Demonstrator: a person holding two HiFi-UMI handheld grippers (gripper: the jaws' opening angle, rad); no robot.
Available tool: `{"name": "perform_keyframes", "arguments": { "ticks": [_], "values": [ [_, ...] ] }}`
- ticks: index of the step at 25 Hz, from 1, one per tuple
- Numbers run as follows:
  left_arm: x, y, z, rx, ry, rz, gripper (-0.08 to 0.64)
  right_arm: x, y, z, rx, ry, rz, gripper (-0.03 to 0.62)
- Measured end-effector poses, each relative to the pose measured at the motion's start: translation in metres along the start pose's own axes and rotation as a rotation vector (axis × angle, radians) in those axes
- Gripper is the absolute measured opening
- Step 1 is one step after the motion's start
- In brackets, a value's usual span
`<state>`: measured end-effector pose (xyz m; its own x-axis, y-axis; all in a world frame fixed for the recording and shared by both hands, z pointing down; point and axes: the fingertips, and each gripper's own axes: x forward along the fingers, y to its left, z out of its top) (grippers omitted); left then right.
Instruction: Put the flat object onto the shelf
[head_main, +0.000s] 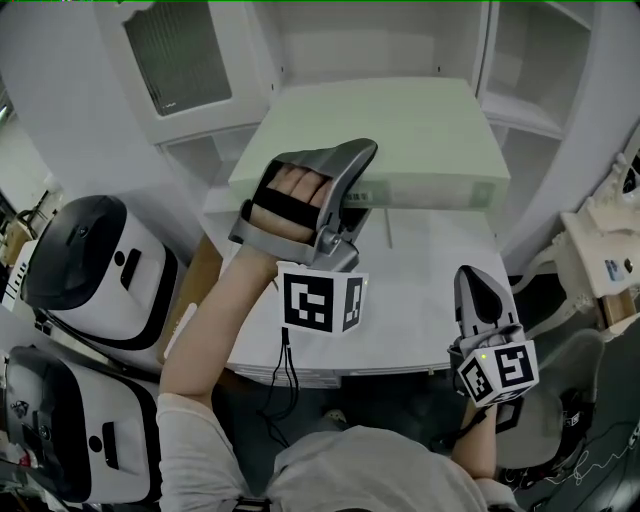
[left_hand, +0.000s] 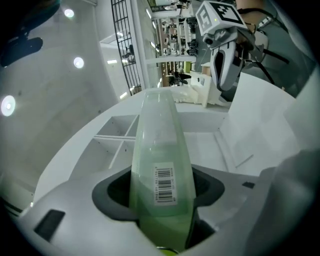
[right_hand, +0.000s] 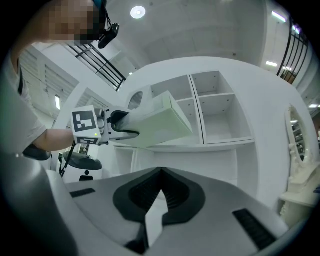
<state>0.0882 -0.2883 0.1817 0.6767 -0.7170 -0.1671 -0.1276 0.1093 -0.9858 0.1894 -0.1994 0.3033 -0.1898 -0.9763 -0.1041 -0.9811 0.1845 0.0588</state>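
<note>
The flat object (head_main: 400, 135), a pale green slab of a box, is in the air in front of the shelf (right_hand: 220, 107). It lies broad face up over the white worktop (head_main: 420, 300) and, as far as I can judge, clear of it. My left tool (head_main: 352, 190) is clamped on its near edge toward one corner, jaws spread wide across the thickness, with the barcode label between them. I judge that holding it by this edge leaves the far end free to enter a compartment first.

The uprights on either side of the middle bay look only a little wider than the box, so its far corners are what I would watch. Above and behind it the room looks open. My right tool (head_main: 478, 290) has its jaws together on nothing. It sits low at the worktop's front, well apart from the box and out of its path.
</note>
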Motion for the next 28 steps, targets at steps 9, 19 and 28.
{"name": "perform_keyframes", "arguments": {
  "ticks": [9,19,28],
  "values": [
    [0.007,0.009,0.003,0.053,0.003,-0.024,0.285,0.007,0.014,-0.002,0.002,-0.021,-0.054,0.009],
    [0.038,-0.001,-0.018,0.089,0.011,-0.075,0.285,0.01,0.02,0.001,-0.023,-0.037,-0.096,0.009],
    [0.089,-0.02,-0.035,0.104,0.09,-0.126,0.287,0.038,-0.02,0.0,-0.02,-0.034,-0.051,0.009]
  ]
}}
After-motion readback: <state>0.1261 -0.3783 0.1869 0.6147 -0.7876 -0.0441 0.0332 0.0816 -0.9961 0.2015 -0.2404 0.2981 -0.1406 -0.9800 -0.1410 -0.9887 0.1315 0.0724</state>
